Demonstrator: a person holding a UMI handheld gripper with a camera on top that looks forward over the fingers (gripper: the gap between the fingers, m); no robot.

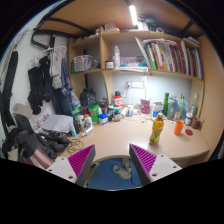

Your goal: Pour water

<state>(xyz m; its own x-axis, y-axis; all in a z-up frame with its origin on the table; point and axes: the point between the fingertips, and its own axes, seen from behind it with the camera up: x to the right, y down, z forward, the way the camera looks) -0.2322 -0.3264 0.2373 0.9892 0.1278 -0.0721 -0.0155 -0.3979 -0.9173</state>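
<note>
Hand-held gripper [112,165] at lower centre, released, pink pads [81,160] spread apart over something blue, grasping nothing. Yellow bottle [157,128] upright on the wooden counter [115,142], right of centre, beyond the fingers. Bookshelf [170,55] at upper right.

a wooden desk [118,143] spans the middle of the room, cluttered along its rear edge with small bottles and jars. wooden shelves [150,70] are mounted above the desk; the upper right compartment holds a row of upright books [170,55]. a lit ceiling light [133,15] is above the shelves. dark clothing [42,85] hangs on the wall to the left of the desk. a stuffed plastic bag [55,122] rests at the desk's left end.
</note>
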